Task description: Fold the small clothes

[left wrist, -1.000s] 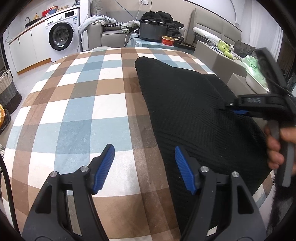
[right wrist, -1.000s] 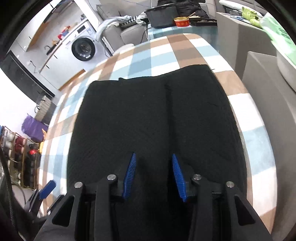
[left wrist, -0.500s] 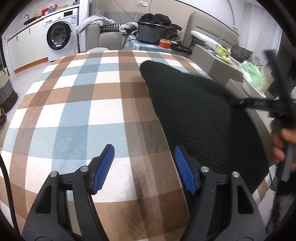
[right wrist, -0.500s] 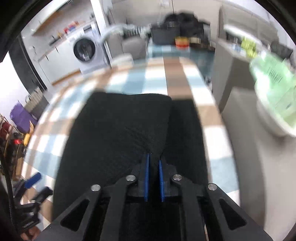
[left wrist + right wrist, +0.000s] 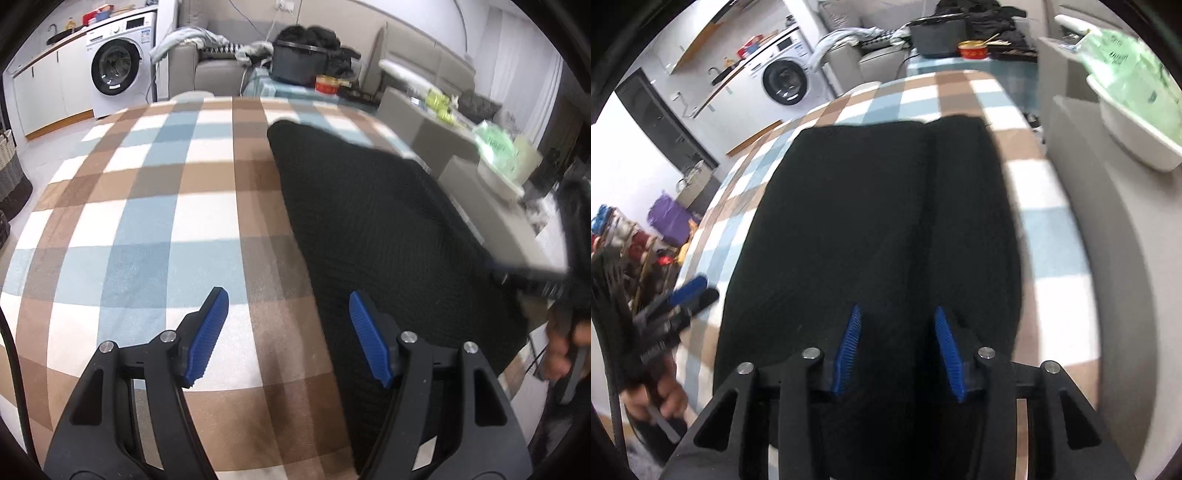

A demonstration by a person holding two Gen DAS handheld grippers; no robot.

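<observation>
A black knitted garment (image 5: 369, 221) lies flat on the right half of the brown, blue and white checked tablecloth (image 5: 129, 221). My left gripper (image 5: 288, 299) is open just above the cloth at the garment's near left edge, nothing between its blue pads. In the right wrist view the garment (image 5: 879, 203) shows a lengthwise fold line. My right gripper (image 5: 897, 312) hovers over the garment's near end, jaws opening, with no fabric pinched between the pads. The right gripper (image 5: 546, 280) appears blurred at the left view's right edge. The left gripper (image 5: 683, 295) shows at the right view's left edge.
A grey cabinet (image 5: 443, 147) with a white basin and green bag (image 5: 1137, 122) stands close to the table's right side. Behind the table are a washing machine (image 5: 116, 70), a sofa with clothes (image 5: 221, 59), a dark pot (image 5: 299, 62) and a red tin (image 5: 327, 85).
The right gripper shut over the garment's near end half a second ago and now stands apart again. It has slid towards the table's right edge. The left gripper stays open and nearly still.
</observation>
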